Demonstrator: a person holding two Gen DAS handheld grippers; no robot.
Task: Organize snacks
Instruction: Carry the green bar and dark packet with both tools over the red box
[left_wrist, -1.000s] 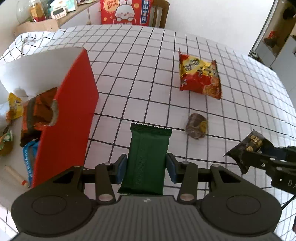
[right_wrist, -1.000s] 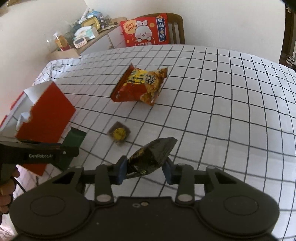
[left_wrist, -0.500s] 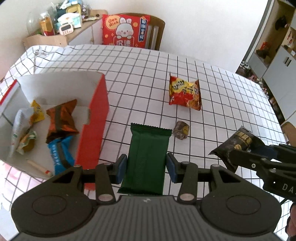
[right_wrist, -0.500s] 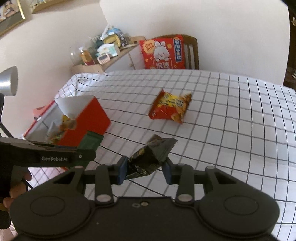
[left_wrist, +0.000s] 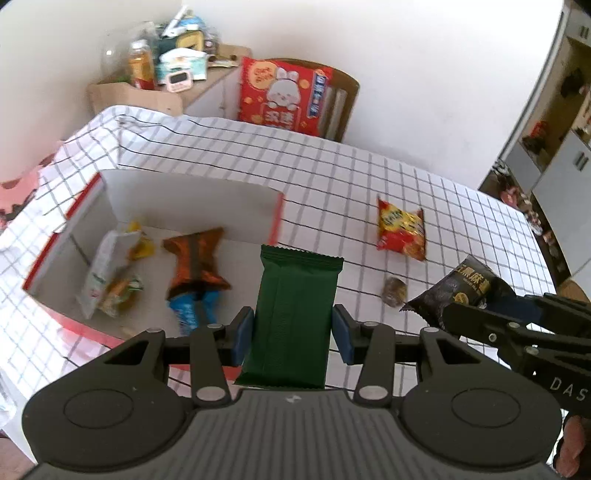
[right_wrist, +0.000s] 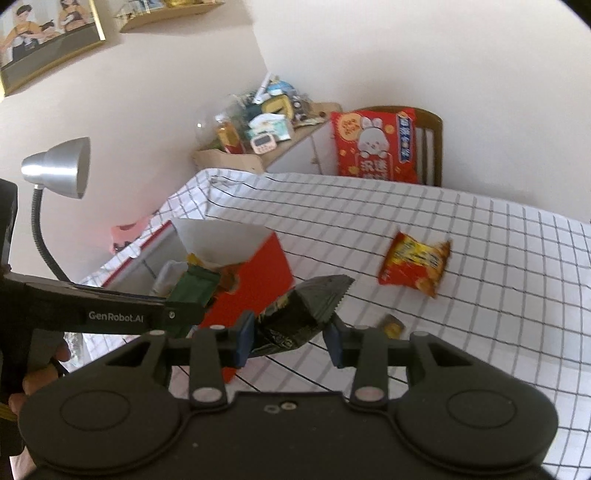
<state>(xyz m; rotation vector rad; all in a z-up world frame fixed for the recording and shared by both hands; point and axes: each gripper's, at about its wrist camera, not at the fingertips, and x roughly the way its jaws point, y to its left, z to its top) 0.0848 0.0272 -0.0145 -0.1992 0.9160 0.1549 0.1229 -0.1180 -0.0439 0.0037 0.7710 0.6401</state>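
Box (left_wrist: 192, 206) open at top; tall white far wall and red right wall (right_wrist: 258, 280) bound the way in. Floor partly taken: white bag (left_wrist: 107, 269) at left, orange packet (left_wrist: 197, 258) and blue packet (left_wrist: 195, 310) mid; bare floor between them and near the far wall. On the cloth (left_wrist: 461, 229) right of the box, a red bag (left_wrist: 400, 230) and a small brown candy (left_wrist: 394, 291) lie apart, open grid around them. Lamp (right_wrist: 55, 173) stands left of box.

the small brown snack (left_wrist: 394, 291) is too blurred to identify, perhaps a candy; the blue packet (left_wrist: 192, 308) is partly hidden.
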